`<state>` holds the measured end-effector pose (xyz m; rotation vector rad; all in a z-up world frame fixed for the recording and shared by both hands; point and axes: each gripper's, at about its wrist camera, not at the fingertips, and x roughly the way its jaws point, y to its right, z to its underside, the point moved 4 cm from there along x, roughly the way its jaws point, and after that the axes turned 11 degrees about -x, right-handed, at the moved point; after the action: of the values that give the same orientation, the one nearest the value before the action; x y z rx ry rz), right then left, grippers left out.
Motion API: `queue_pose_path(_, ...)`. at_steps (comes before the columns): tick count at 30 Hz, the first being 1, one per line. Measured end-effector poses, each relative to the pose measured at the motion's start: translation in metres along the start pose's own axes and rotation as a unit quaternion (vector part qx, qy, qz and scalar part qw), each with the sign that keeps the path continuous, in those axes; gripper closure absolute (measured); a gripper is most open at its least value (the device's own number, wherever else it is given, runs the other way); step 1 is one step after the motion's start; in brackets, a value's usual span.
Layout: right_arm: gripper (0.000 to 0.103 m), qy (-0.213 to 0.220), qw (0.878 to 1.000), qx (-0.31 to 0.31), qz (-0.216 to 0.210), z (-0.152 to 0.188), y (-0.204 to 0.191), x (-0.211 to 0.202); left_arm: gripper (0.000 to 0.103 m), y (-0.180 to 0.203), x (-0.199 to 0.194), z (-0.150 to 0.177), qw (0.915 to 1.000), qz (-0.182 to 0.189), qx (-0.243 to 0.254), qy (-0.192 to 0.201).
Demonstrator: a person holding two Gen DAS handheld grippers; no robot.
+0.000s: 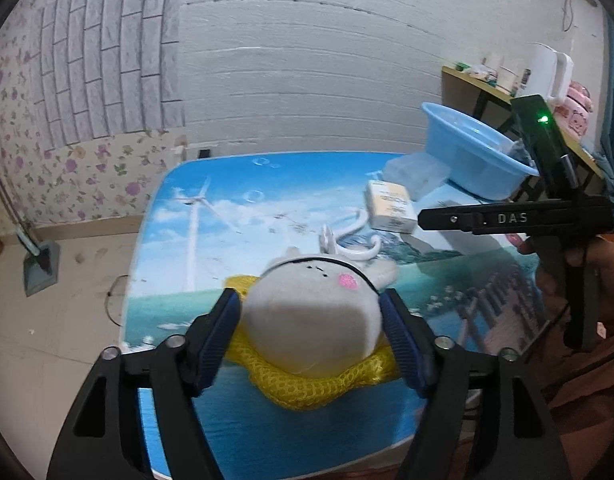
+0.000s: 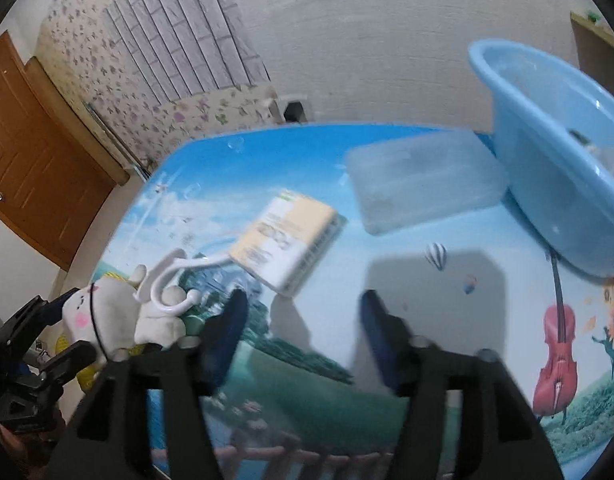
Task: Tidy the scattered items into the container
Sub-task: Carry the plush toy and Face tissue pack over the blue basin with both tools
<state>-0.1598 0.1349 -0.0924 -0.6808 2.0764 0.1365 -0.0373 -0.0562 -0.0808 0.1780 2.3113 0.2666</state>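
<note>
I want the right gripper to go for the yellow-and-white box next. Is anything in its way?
Nothing visible blocks it. The right gripper is open over bare table, and the box lies just ahead of its fingertips. The white hook touches the box's left end.

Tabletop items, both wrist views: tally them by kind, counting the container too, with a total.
Plush toy, between the left gripper fingers: 1
Yellow mesh cloth under the toy: 1
White plastic hook: 1
Small cream box: 1
Clear plastic lidded box: 1
Blue basin: 1
Total: 6
</note>
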Motion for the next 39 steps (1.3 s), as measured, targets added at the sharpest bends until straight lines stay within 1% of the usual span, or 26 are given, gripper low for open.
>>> queue_pose_path(1,0.04,0.001,1.0,0.001,-0.001,-0.002,-0.003,0.001,0.022,-0.003,-0.001,-0.002,1.0,-0.005,0.001,0.002)
queue_pose_path(2,0.036,-0.002,1.0,0.003,-0.004,-0.004,-0.006,0.003,0.02,-0.004,-0.001,-0.002,1.0,-0.007,0.002,0.003)
queue_pose_path(4,0.03,-0.007,1.0,0.004,-0.011,-0.009,-0.012,0.009,0.017,-0.007,-0.001,-0.003,1.0,-0.006,0.002,0.002)
queue_pose_path(6,0.026,-0.011,1.0,0.001,-0.012,-0.013,-0.019,0.014,0.015,-0.006,0.001,-0.001,1.0,-0.002,-0.001,-0.003)
queue_pose_path(8,0.019,-0.015,1.0,-0.005,-0.002,-0.016,-0.025,0.019,0.013,-0.003,0.004,0.002,1.0,0.001,0.003,-0.004)
queue_pose_path(10,0.016,-0.021,1.0,-0.014,0.015,-0.019,-0.029,0.028,0.013,0.001,0.007,0.004,0.9999,0.01,0.007,-0.007)
queue_pose_path(12,0.016,-0.031,0.999,-0.024,0.033,-0.02,-0.03,0.037,0.013,0.004,0.011,0.006,0.9998,0.017,0.006,-0.011)
queue_pose_path(14,0.016,-0.038,0.998,-0.022,0.038,-0.022,-0.028,0.043,0.012,0.007,0.015,0.007,0.9996,0.024,0.008,-0.014)
queue_pose_path(16,0.016,-0.037,0.998,-0.024,0.047,-0.025,-0.026,0.046,0.011,0.009,0.019,0.008,0.9994,0.029,0.011,-0.014)
queue_pose_path(17,0.018,-0.037,0.997,-0.027,0.055,-0.027,-0.025,0.047,0.011,0.009,0.019,0.008,0.9994,0.031,0.011,-0.013)
queue_pose_path(18,0.021,-0.036,0.997,-0.029,0.064,-0.027,-0.023,0.049,0.011,0.009,0.02,0.008,0.9993,0.035,0.01,-0.012)
queue_pose_path(19,0.034,-0.034,0.996,-0.033,0.072,-0.028,-0.022,0.048,0.012,0.009,0.021,0.008,0.9992,0.038,0.006,-0.013)
queue_pose_path(20,0.04,-0.032,0.996,-0.04,0.077,-0.029,-0.021,0.047,0.018,0.01,0.02,0.008,0.999,0.041,0.007,-0.015)
queue_pose_path(21,0.04,-0.033,0.996,-0.04,0.073,-0.028,-0.021,0.046,0.024,0.012,0.019,0.008,0.9988,0.044,0.013,-0.015)
queue_pose_path(23,0.041,-0.034,0.997,-0.042,0.058,-0.027,-0.02,0.044,0.029,0.016,0.017,0.01,0.9982,0.053,0.022,-0.019)
queue_pose_path(28,0.042,-0.035,0.998,-0.039,0.027,-0.016,-0.016,0.031,0.031,0.028,0.008,0.018,0.9955,0.084,0.026,-0.036)
queue_pose_path(29,0.042,-0.03,0.999,-0.039,0.021,-0.014,-0.014,0.027,0.031,0.03,0.006,0.019,0.9947,0.09,0.027,-0.04)
queue_pose_path(31,0.042,-0.007,0.999,-0.046,0.016,-0.012,-0.012,0.013,0.031,0.035,0.0,0.019,0.994,0.099,0.027,-0.038)
queue_pose_path(34,0.042,0.018,0.999,-0.051,0.008,-0.008,-0.008,-0.009,0.031,0.037,-0.009,0.017,0.9952,0.089,0.031,-0.029)
queue_pose_path(37,0.042,0.036,0.997,-0.057,-0.034,-0.003,-0.012,-0.033,0.031,0.038,-0.014,0.015,0.9962,0.077,0.034,-0.024)
queue_pose_path(39,0.042,0.05,0.993,-0.082,-0.062,0.001,-0.024,-0.049,0.031,0.039,-0.016,0.014,0.9963,0.075,0.037,-0.022)
